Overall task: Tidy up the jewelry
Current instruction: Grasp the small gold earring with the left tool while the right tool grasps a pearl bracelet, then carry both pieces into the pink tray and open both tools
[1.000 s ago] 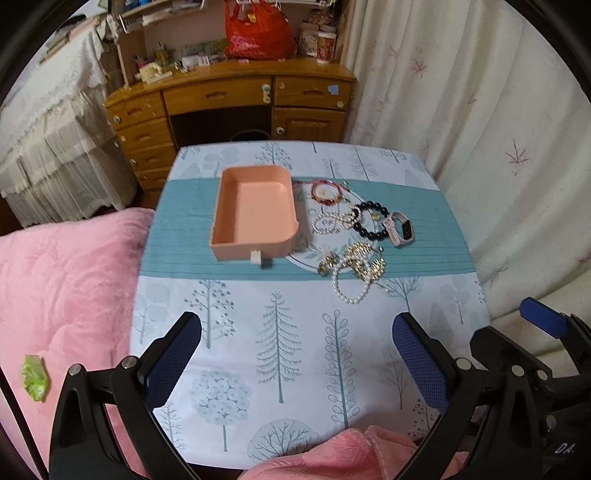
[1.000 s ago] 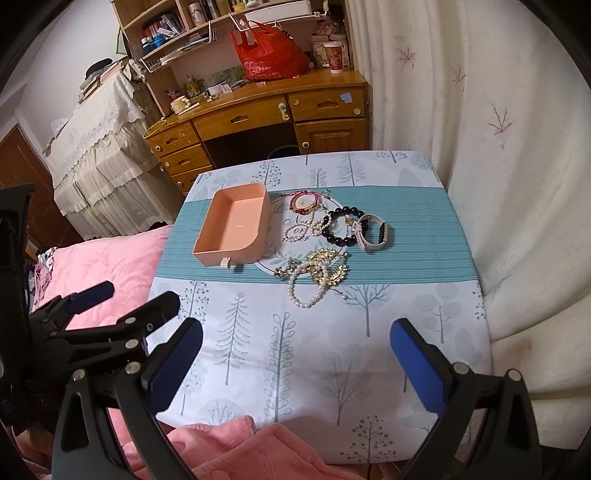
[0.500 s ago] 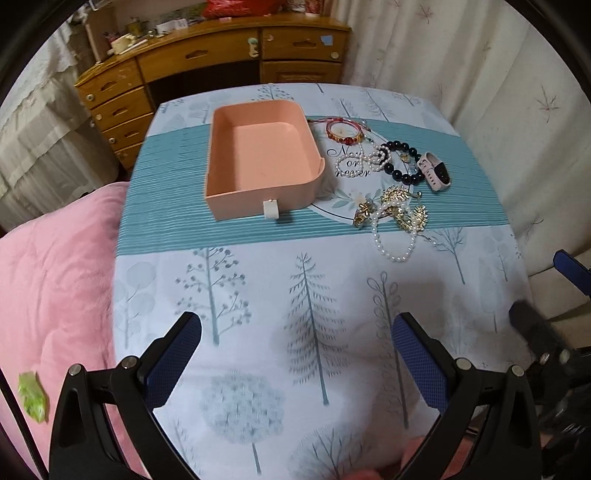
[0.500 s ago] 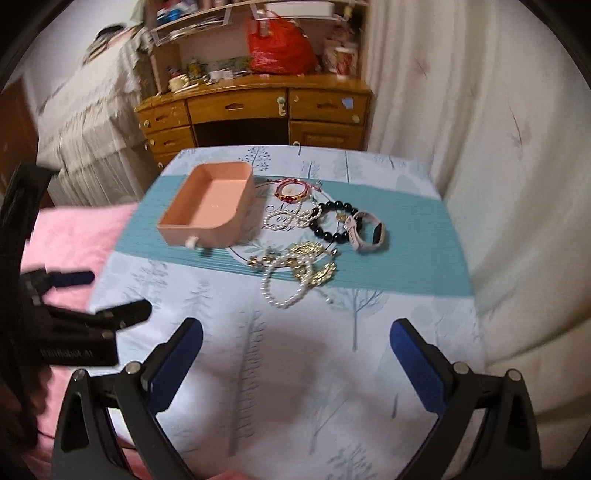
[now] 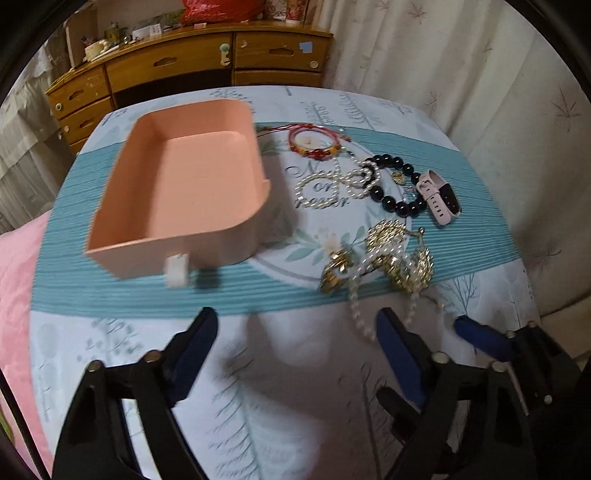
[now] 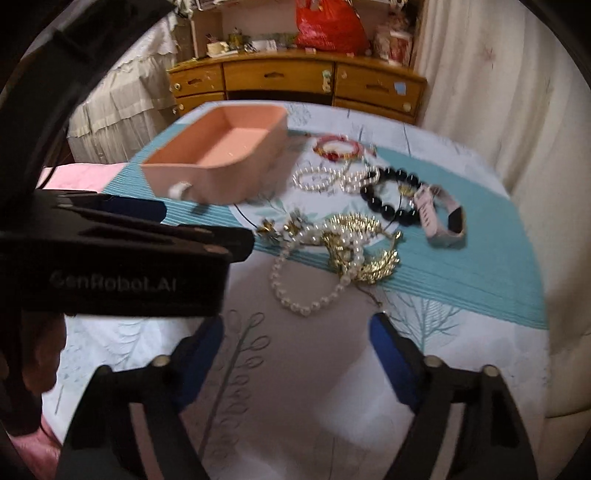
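left wrist: empty peach tray (image 5: pixel 184 192), jewelry (image 5: pixel 373 221) beside

Tree-print cloth (image 5: pixel 303 387) with teal striped band, covering the desk. Wooden dresser (image 5: pixel 192 62) with drawers behind it, red plastic bag (image 6: pixel 328 27) and small clutter on top. Cream curtain (image 5: pixel 461 74) at right. Pink blanket (image 5: pixel 14 280) at left.

Both tongs, left (image 5: pixel 295 336) and right (image 6: pixel 295 339), have moved closer to the jewelry (image 6: pixel 332 236).
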